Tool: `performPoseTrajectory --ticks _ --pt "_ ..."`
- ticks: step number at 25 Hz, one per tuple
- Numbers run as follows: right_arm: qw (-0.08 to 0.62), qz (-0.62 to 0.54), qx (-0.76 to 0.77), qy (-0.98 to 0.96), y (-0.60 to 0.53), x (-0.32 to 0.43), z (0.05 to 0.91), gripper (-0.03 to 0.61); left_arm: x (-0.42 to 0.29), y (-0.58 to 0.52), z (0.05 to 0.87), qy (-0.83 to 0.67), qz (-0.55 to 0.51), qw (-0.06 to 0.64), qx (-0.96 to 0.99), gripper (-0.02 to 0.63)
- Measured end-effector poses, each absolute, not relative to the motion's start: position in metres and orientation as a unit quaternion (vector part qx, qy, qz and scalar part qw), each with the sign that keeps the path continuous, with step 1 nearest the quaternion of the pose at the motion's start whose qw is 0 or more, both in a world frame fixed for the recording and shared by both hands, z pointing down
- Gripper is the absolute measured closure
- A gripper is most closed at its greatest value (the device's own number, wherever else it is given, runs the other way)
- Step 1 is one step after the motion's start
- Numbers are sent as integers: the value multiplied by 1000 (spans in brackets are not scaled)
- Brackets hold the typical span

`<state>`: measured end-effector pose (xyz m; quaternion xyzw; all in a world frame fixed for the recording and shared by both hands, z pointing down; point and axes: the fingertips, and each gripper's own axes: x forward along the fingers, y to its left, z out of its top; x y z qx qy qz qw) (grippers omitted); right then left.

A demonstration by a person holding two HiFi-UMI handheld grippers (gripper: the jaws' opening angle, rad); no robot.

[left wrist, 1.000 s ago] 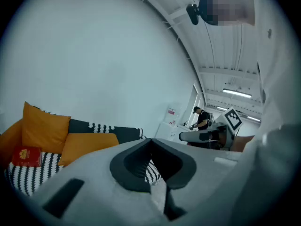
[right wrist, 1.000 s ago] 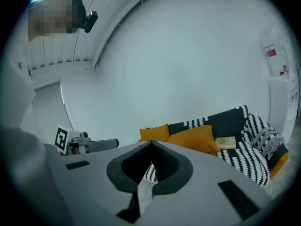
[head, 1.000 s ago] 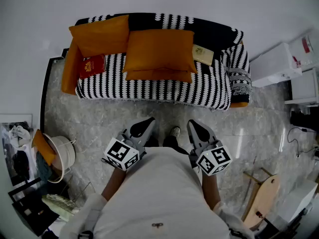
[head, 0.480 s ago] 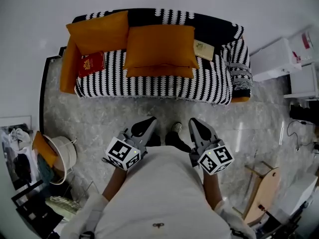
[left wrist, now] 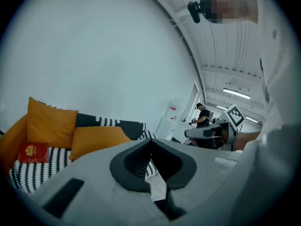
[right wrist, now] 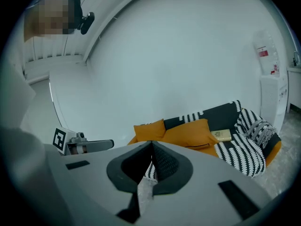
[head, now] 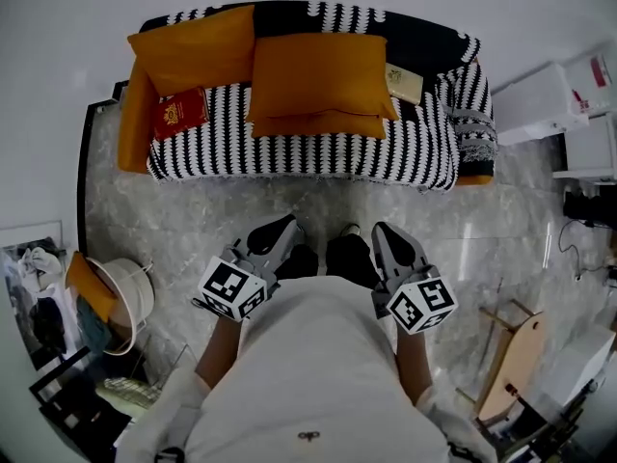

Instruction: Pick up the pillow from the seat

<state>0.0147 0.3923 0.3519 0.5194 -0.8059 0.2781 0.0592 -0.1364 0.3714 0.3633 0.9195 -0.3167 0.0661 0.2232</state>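
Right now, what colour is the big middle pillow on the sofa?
The big square fabric pillow is orange; head view shows it best.

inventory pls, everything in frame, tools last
sofa: 1, black-and-white striped cover, against wall
pillow: 2, orange, one at sofa's left end, one mid-seat
red book: 1, red, seat, below left pillow
tan book: 1, beige, seat, right of middle pillow
basket: 1, white, floor, left
cabinets: at least 2, white, right of sofa
board: 1, wooden, floor, lower right
left tool: 1, grey, shut, empty
right tool: 1, grey, shut, empty
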Motion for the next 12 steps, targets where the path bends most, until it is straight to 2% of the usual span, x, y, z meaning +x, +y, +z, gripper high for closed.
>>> performPoseTrajectory --ticks 12 --pt "74 308 534 -784 371 32 375 572 -130 340 376 -335 73 263 902 603"
